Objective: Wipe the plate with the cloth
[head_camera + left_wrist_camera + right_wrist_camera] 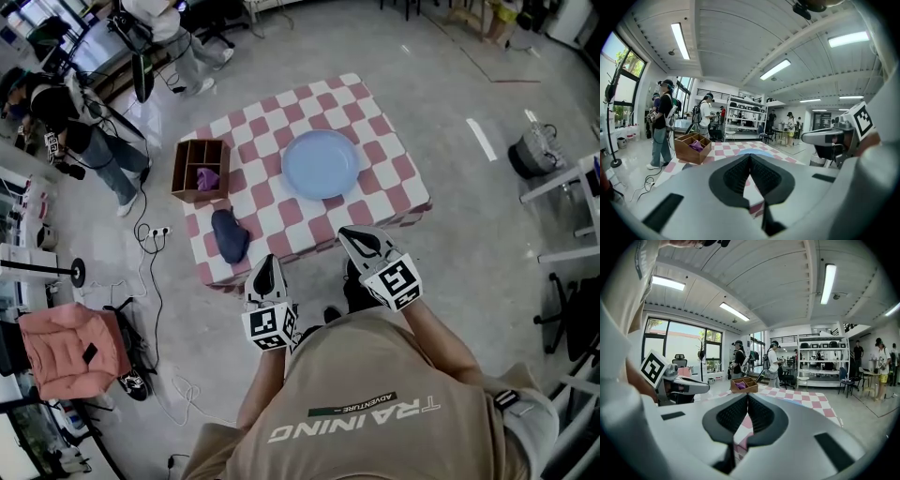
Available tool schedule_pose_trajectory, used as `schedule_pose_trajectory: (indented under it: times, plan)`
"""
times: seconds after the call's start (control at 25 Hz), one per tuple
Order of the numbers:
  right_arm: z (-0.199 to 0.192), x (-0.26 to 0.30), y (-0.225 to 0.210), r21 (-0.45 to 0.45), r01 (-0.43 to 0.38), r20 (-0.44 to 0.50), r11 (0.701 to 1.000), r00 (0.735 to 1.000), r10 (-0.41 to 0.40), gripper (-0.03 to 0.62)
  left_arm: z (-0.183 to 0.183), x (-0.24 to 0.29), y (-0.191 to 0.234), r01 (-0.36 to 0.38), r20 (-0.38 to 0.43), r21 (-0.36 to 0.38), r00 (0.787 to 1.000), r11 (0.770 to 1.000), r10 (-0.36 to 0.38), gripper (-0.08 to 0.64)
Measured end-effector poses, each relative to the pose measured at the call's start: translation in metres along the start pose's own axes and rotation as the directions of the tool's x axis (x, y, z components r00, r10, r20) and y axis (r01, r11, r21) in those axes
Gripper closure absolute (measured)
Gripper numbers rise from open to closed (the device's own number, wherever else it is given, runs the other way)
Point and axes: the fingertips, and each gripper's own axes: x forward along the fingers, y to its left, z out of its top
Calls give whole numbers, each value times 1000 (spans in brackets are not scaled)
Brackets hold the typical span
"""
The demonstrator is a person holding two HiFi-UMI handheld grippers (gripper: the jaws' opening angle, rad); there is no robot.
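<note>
Head view only: the dark blue crumpled cloth [230, 234] lies near the front-left edge of the pink-and-white checked bench [394, 178]. It is well apart from the light blue round plate [321, 164], which sits mid-bench. The left gripper [267, 264] and right gripper [353, 236] are at the bench's near edge, pointing across it. Neither touches the cloth or the plate.

Left gripper view: the fingers [737, 176] are together with nothing between them. The plate shows only as a pale blue sliver just above the tips. The right gripper is alongside at the frame's right.

Right gripper view: the fingers are shut tip to tip and hold nothing. The left gripper is alongside at the frame's left.

Gripper views only: a white shelving rack [822, 359], ceiling strip lights [776, 69] and standing people [661, 124] behind the bench. Only the head view shows the floor cables [150, 281] and a pink chair [70, 342].

Container: a brown wooden divided box [200, 170] stands at the bench's left edge, beyond the cloth. A purple crumpled item [207, 178] sits in one compartment and shows in all three views.
</note>
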Motion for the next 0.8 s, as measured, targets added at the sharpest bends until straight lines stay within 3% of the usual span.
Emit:
schedule_pose_trajectory:
  times: [0.24,0.8]
  plan:
    - [5,34,-36,-8,-46,0,999,999,46,575,13,44,-13,4,-6,10,1000,1000,-4,545]
    - [7,85,-129,-9,-182,-2,983,983,182,575,37,149,-16,-111,-36,-25,993,993,110,545]
